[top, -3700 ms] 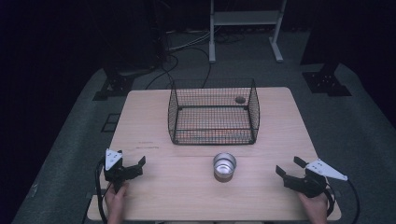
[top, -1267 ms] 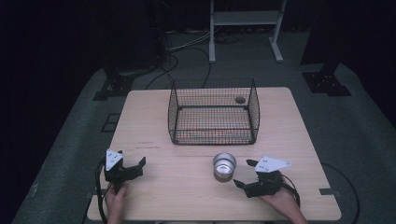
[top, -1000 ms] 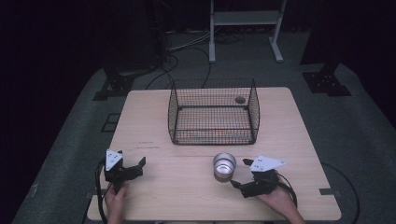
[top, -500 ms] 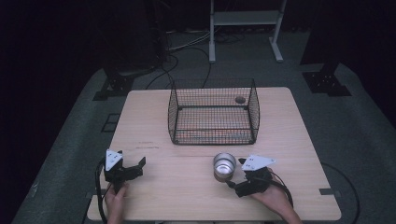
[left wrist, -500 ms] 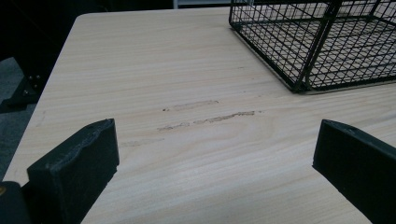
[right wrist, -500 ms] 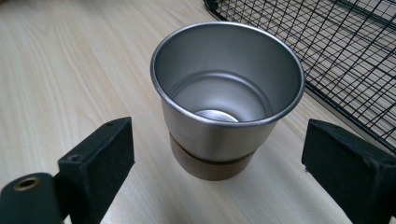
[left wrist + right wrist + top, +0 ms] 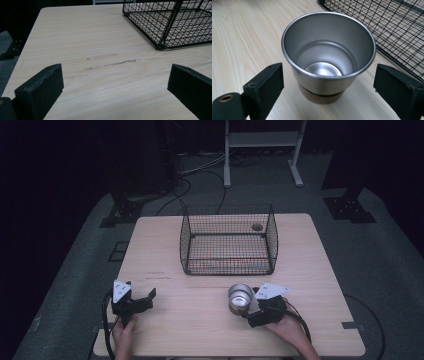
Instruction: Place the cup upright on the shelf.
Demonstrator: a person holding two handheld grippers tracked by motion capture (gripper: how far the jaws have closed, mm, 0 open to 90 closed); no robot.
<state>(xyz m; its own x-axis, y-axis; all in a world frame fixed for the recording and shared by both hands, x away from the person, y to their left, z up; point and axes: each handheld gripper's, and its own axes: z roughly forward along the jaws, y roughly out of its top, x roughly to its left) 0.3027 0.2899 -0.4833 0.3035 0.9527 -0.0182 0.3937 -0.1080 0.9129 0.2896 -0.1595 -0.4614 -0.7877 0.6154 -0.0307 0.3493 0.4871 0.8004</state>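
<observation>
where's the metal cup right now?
In the high view the metal cup stands upright on the table, near the front edge and right of centre, just in front of the wire basket. The right gripper has its open jaws on either side of it.

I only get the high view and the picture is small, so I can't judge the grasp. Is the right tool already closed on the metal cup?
Observer: No. In the right gripper view the right tool is open, with the metal cup standing between its jaws and a gap on each side.
Operator: Anything inside the cup?
Observer: It is empty; its shiny bottom shows.
Operator: Is it bare metal all the way down?
Observer: No, a brown band rings its base.
Operator: And the left tool?
Observer: The left tool is open over bare table, with the wire basket ahead.
</observation>
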